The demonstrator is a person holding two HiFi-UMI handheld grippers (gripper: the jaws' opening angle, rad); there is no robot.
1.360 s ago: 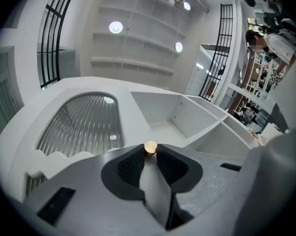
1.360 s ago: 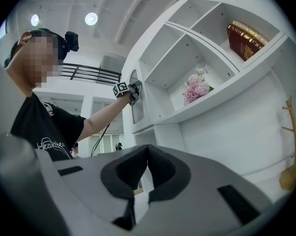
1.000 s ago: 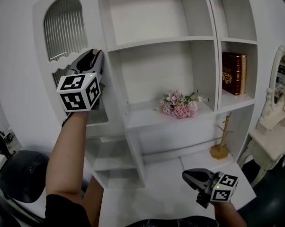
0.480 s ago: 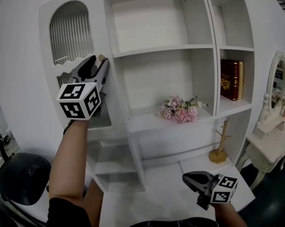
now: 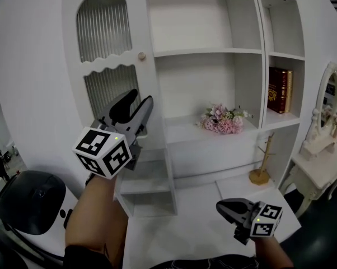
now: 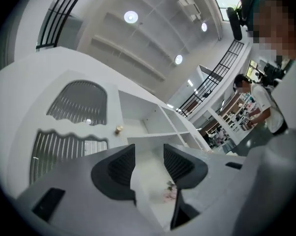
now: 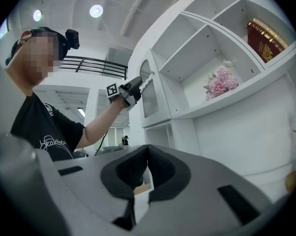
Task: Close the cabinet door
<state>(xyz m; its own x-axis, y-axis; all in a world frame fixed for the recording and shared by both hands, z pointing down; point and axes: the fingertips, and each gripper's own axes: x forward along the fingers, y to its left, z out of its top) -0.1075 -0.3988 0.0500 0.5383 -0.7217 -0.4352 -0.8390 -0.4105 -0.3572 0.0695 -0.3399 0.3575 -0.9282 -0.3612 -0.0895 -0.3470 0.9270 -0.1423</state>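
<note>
Since a second ago our left gripper (image 5: pixel 141 97) has come off the knob (image 5: pixel 141 56) of the cabinet door (image 5: pixel 104 66) and sunk below it. It now hangs in front of the door's lower ribbed panel. Its jaws have just been opening and now stand wide with nothing between them.

The door lies flat against the front of the shelf unit (image 5: pixel 205 52) at its upper left end. Its knob sits at the door's right edge, beside the open shelves. On the middle shelf near the unit's right side lie pink flowers (image 5: pixel 223 119). A dark red book (image 5: pixel 280 89) stands in the narrow compartment at the right edge.

Our right gripper (image 5: pixel 220 207) is low, well apart from the door, near the unit's bottom right corner, with its jaws pressed together and empty.
</note>
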